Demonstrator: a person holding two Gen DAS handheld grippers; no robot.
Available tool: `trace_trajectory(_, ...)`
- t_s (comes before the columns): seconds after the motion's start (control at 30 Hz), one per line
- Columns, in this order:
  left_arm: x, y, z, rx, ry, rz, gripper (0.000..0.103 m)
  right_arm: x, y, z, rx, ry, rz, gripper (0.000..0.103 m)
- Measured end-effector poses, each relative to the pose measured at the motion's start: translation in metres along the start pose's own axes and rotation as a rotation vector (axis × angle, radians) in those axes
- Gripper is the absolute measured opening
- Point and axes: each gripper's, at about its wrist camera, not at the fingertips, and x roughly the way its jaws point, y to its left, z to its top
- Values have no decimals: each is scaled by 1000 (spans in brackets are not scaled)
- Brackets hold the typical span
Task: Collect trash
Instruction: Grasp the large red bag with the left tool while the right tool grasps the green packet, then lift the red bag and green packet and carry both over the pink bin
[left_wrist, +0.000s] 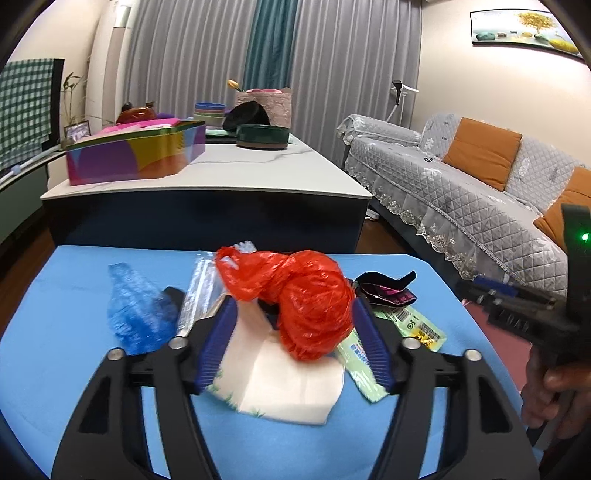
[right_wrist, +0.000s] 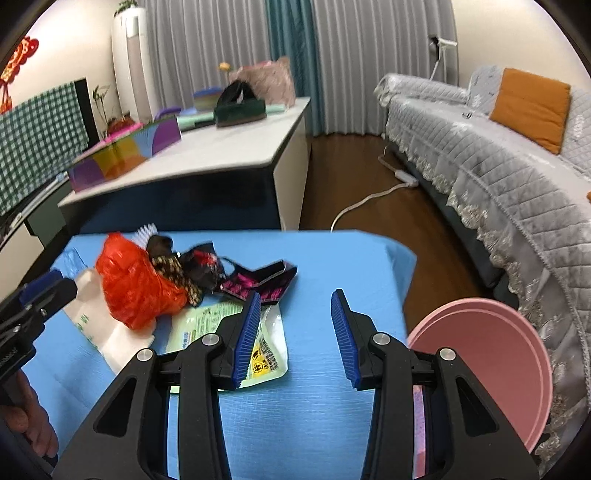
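A crumpled red plastic bag (left_wrist: 310, 302) lies on a white napkin (left_wrist: 284, 384) on the blue table (left_wrist: 55, 350). My left gripper (left_wrist: 293, 301) is open and straddles the bag. Its right pad touches the bag and its left pad stands clear. Around the bag lie a blue plastic scrap (left_wrist: 136, 310), a clear wrapper (left_wrist: 199, 288), a black-and-pink wrapper (right_wrist: 258, 284) and a green packet (right_wrist: 199, 325). My right gripper (right_wrist: 295, 293) is open over bare blue table, with its left finger over the green packet. A pink bin (right_wrist: 491, 354) stands past the table's right edge.
A white-topped table with a colourful tin box (left_wrist: 136, 155) and bowls stands just behind the blue table. A grey-covered sofa (left_wrist: 461, 184) runs along the right. A power cord (right_wrist: 369, 199) lies on the wooden floor between them.
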Motion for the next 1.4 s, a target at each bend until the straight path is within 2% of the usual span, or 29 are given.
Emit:
trace_trajectory(0.17, 14, -11, 4, 2, 5, -17, 77, 21, -3, -6, 11, 59, 4, 45)
trace_trajectory(0.33, 28, -20, 4, 16, 32, -17, 78, 43, -6, -13, 26, 137, 28, 47)
trace_trajectory(0.5, 41, -20, 1, 16, 76, 4, 78, 52, 0, -19, -8, 176, 46, 44)
trace_trajectory(0.53, 43, -19, 1, 11, 81, 2, 77, 53, 1, -19, -11, 179, 51, 40)
trace_trajectory(0.57, 44, -18, 1, 8, 86, -4, 70, 53, 3, -20, -18, 181, 56, 37)
trace_trajectory(0.6, 45, -18, 1, 9, 93, -7, 60, 52, 4, -20, -24, 183, 63, 28)
trace_trajectory(0.63, 46, -18, 1, 16, 106, -6, 56, 52, 6, -20, -32, 184, 79, 18)
trace_trajectory(0.67, 47, -18, 0, 19, 112, -6, 52, 50, 8, -20, -40, 184, 91, 14)
trace_trajectory(0.83, 44, -14, 1, 22, 114, -6, 44, 41, 16, -20, -75, 170, 113, 5)
trace_trajectory(1.4, -23, 5, 15, 11, 25, 24, 43, -32, 19, -3, -103, 33, 129, 1)
